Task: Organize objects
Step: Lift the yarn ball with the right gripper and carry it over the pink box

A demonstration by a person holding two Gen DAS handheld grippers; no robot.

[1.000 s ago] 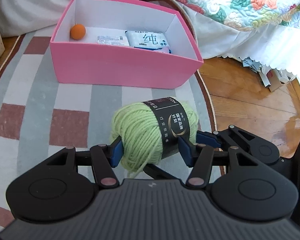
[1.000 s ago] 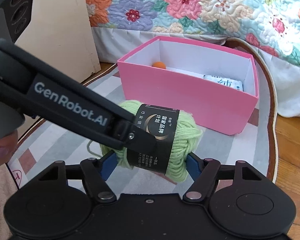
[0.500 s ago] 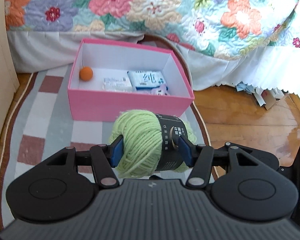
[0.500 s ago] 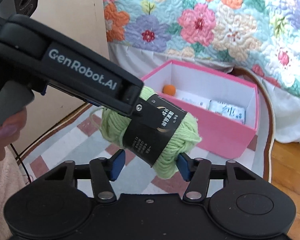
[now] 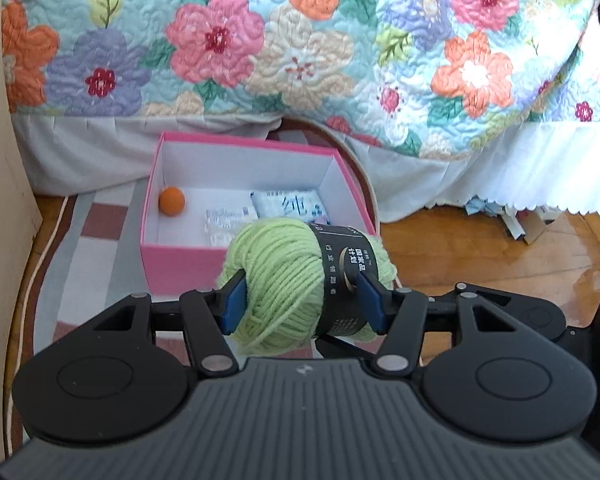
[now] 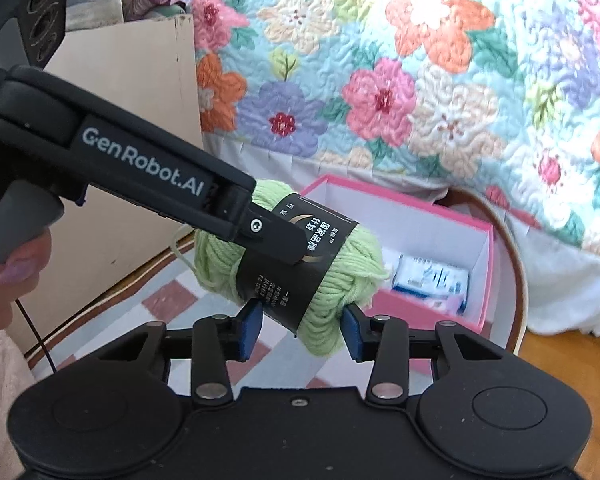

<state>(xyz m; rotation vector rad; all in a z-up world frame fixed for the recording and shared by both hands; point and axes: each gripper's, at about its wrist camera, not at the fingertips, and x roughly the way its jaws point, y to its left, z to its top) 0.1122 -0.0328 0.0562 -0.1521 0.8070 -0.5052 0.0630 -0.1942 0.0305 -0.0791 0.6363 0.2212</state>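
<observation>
A ball of light green yarn [image 5: 284, 280] with a black paper band is held in the air between both grippers. My left gripper [image 5: 302, 300] is shut on it across its width. My right gripper [image 6: 302, 330] is shut on the same yarn [image 6: 332, 288] from below; the left gripper's finger [image 6: 276, 236] crosses over it there. Beyond it stands an open pink box [image 5: 180, 268] on the rug, also in the right wrist view [image 6: 488, 280]. Inside lie an orange ball [image 5: 171, 201] and white and blue packets [image 5: 288, 206].
A bed with a flowered quilt [image 5: 300, 40] rises behind the box. A beige board [image 6: 132, 120] stands at the left. The striped rug [image 5: 88, 264] ends at wood floor [image 5: 480, 256] on the right, with paper scraps [image 5: 512, 220] under the bed skirt.
Both grippers have lifted the yarn well up off the rug. The pink box now looks farther away and lower, and more of the quilt shows.
</observation>
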